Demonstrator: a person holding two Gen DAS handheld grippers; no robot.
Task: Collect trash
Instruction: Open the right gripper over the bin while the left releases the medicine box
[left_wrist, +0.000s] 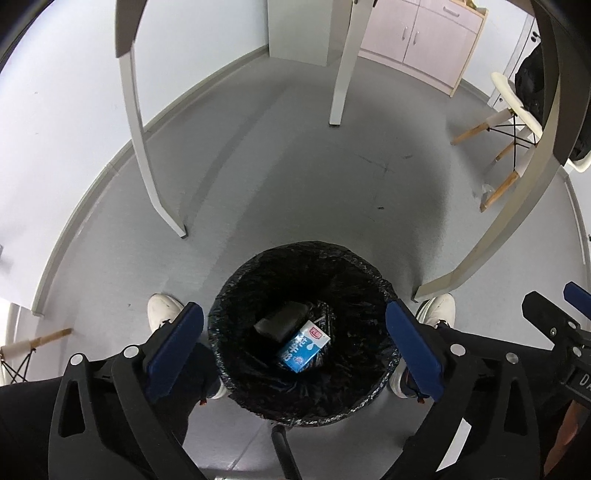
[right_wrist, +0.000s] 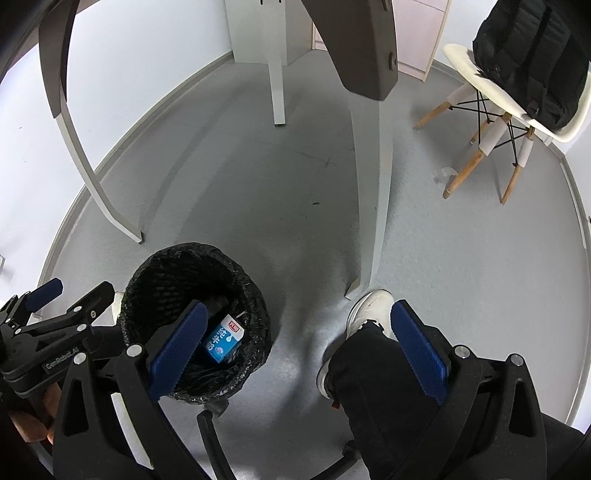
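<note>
Black liner is rimming the trash bin we are hovering over; our left tongs are gaping fully wide, holding nothing, and our right tongs are standing wide and empty beside it. Inside, a blue milk carton printed with white Chinese characters is lying against a dark object. Grey floor is stretching open between white counter legs, a shoe sitting just beside the bin
</note>
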